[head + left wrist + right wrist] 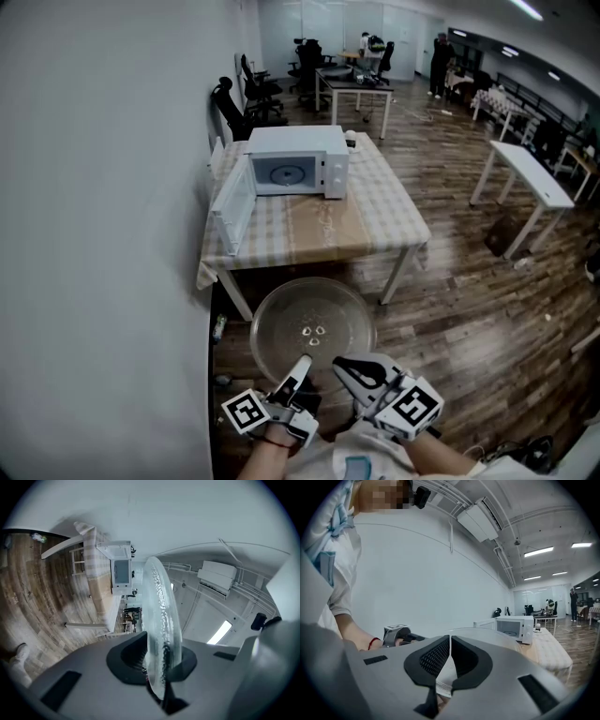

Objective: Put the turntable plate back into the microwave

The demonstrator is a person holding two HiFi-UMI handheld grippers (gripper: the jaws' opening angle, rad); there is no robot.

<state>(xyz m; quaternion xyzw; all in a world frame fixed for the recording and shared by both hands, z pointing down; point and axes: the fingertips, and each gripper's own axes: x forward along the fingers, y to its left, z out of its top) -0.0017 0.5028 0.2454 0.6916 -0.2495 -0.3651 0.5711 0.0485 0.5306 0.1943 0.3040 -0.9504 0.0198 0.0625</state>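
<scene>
Nearest in the head view are the two tools. The left hand-held gripper (298, 370) bites the near rim of the plate (314, 323), and the right hand-held gripper (349, 367) lies just beside it at the same rim. The plate is held roughly level over the floor (469, 319), reaching forward from both. The microwave (298, 161) stands well apart, straight ahead on the counter (375, 220). Its door (234, 202) is swung open to the left, and the cavity faces the person.

From the left gripper view, the left hand-held gripper (158, 660) has its jaws clamped on the plate (161, 606), seen edge-on, with the microwave (121, 570) beyond its rim.

From the right gripper view, the right hand-held gripper (449, 660) has its jaws pressed together and grips nothing that I can make out. The plate (501, 637) curves just past them, and the microwave (515, 626) stands further on.

Carrying rests on the left side, so the move ahead is, I judge, a straight advance toward the open cavity.
</scene>
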